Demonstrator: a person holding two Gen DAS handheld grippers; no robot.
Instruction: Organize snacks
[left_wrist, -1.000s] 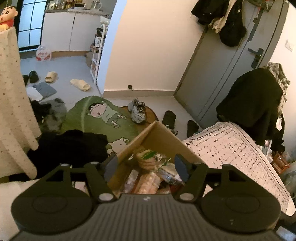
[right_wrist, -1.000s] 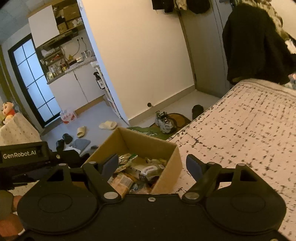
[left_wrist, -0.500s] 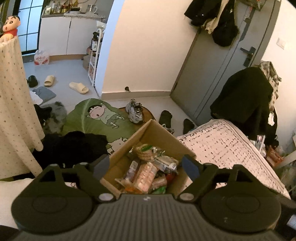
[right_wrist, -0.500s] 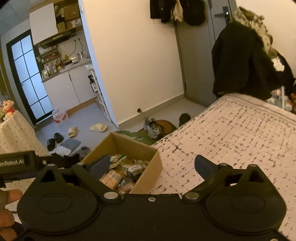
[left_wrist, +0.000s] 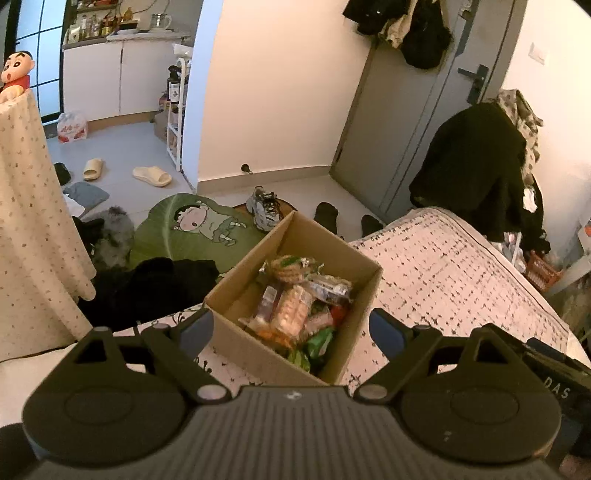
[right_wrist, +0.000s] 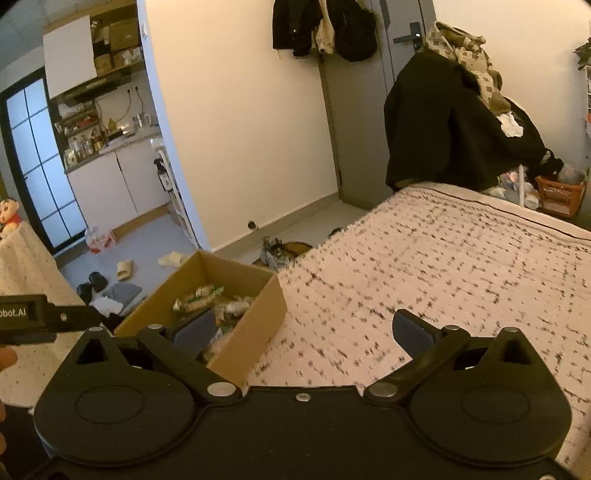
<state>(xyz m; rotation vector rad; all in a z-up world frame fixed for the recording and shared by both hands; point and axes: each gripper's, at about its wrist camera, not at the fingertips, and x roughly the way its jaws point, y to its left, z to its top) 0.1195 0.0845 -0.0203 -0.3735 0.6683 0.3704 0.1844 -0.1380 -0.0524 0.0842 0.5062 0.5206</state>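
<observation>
Left wrist view looks down on an open cardboard box (left_wrist: 295, 295) sitting at the corner of a bed (left_wrist: 461, 280) with a speckled pale cover, and the box is heaped with wrapped snacks (left_wrist: 295, 306): a round biscuit pack at the far side, clear sleeves in the middle, something green near the front wall. The left gripper (left_wrist: 291, 326) hangs above the near edge of the box with its jaws opening, wide apart and with nothing pinched between them (the packets sit lower down, inside the walls). The right gripper (right_wrist: 303, 328), seen from the right wrist view, has its jaws spread wide over the bedcover just beside the box, also empty. What worries me is where the box stands: it looks close to the mattress edge, with a green cartoon rug (left_wrist: 192, 229), dark clothes and sneakers (left_wrist: 264, 208) on the floor below, so a push on a wall could slide or tip it off. The soft bedding gives little footing. The wrappers look slick and crinkly and lie piled on each other, so a grab could catch two at once or slip. Wide jaws could also snag the cardboard rim.
</observation>
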